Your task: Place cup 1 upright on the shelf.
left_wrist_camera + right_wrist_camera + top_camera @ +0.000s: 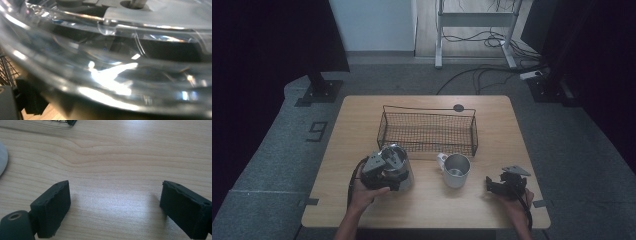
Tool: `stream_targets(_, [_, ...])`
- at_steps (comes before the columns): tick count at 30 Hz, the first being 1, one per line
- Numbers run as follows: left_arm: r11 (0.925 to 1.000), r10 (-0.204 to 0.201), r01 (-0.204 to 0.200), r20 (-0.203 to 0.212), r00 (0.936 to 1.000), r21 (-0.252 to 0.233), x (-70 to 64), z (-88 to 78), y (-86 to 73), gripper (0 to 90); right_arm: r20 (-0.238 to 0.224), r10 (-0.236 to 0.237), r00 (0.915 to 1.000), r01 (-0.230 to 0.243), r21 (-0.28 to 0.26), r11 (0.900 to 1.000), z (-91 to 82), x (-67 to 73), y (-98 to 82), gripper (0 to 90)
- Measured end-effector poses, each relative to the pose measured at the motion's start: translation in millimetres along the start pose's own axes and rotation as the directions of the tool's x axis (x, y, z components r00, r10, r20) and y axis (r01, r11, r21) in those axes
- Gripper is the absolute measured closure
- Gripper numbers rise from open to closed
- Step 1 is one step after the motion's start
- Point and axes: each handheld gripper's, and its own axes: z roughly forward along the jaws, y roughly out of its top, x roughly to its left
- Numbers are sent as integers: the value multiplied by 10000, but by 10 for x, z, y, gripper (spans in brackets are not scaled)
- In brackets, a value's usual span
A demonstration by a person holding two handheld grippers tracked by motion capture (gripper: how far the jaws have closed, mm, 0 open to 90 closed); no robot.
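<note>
Basket empty, both vessels on the wooden bench [472, 200]

The left gripper [384, 170] sits at the clear glass jar [398, 167] before the black wire basket [427, 131]; its jaw state I cannot tell. The right gripper [507, 184] rests wide open, empty, beside the white metal mug [455, 170]. Likely nothing loaded yet.

Clear lidded jar [399, 167] upright beside wire basket [427, 131].

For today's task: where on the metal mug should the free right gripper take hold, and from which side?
Grip the mug by its rim and wall on the right side, coming from above with the open right gripper. It stands upright with its mouth open, and its handle points away to the left, so the wall is nearest.
</note>
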Motion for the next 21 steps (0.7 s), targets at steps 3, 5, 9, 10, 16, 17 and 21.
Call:
stream_targets(3, [10000, 9, -9, -47, 10000, -27, 2, -12, 7, 39, -2, -2, 10000, 2, 1, 10000, 0, 0, 0, 93])
stream_targets(5, [10000, 14, -14, -59, 10000, -38, 0, -22, 13, 39, -1, -1, 10000, 1, 0, 10000, 0, 0, 0, 93])
stream_targets(9, [9999, 60, -61, -74, 10000, -102, -2, -46, 33, 39, -2, -3, 10000, 3, 0, 10000, 0, 0, 0, 93])
stream_targets(10, [9999, 65, -66, -84, 9999, -123, -1, -52, 39, 40, -4, -5, 10000, 5, 5, 10000, -1, -1, 0, 93])
stream_targets(16, [9997, 32, -35, -115, 9999, -229, 18, -94, 71, 40, 0, -3, 10000, 3, 1, 10000, 0, 0, 0, 93])
stream_targets(17, [9997, 20, -23, -127, 9999, -243, 21, -101, 77, 40, -3, -4, 10000, 4, 6, 10000, -1, -1, 0, 93])
stream_targets(21, [9995, -15, 11, -112, 9999, -323, 37, -137, 115, 40, -3, -2, 10000, 2, 3, 10000, 0, -1, 0, 94])
